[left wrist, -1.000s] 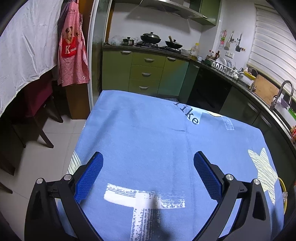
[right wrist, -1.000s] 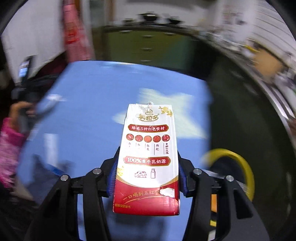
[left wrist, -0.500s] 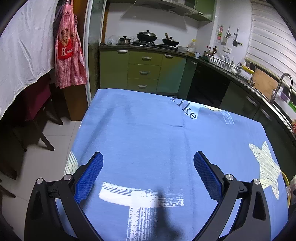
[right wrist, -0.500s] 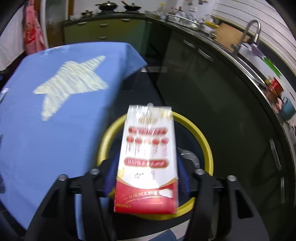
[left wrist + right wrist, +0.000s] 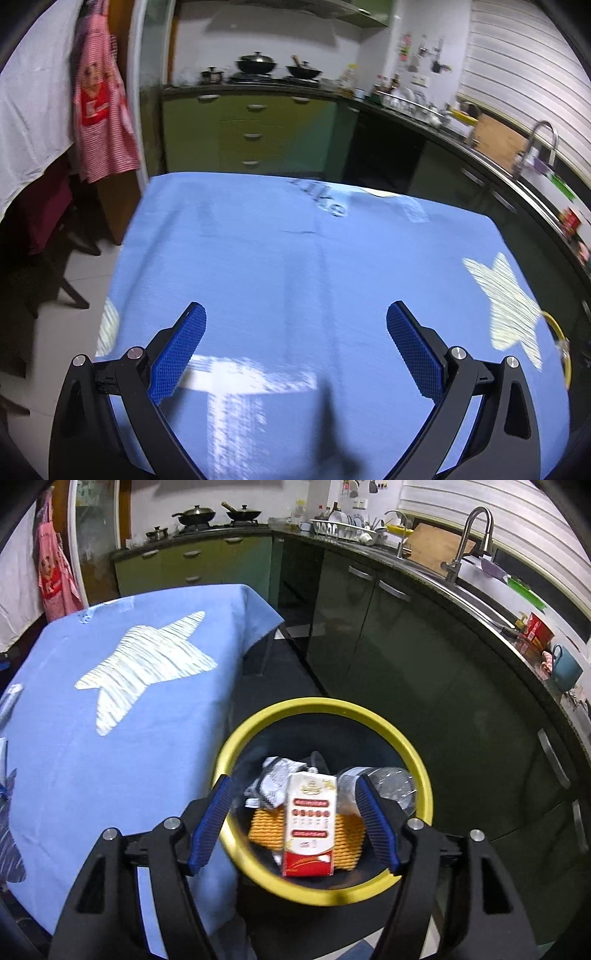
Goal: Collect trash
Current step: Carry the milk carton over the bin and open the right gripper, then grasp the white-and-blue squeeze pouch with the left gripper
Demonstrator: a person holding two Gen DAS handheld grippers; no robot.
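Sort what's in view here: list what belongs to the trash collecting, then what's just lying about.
Part of the job:
- milk carton, in the bin
- yellow-rimmed bin
- crumpled wrapper, plastic bottle, orange packet inside it
- right gripper, jaws open above the bin

Just lying about:
- blue tablecloth
- woks on the stove
- dish rack
- red apron

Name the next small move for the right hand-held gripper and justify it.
Probably lift the right hand-held gripper away from the yellow-rimmed bin. Its jaws stand open, and the milk carton lies inside among a wrapper and a bottle. The left view shows only bare blue cloth, so no next piece is visible.
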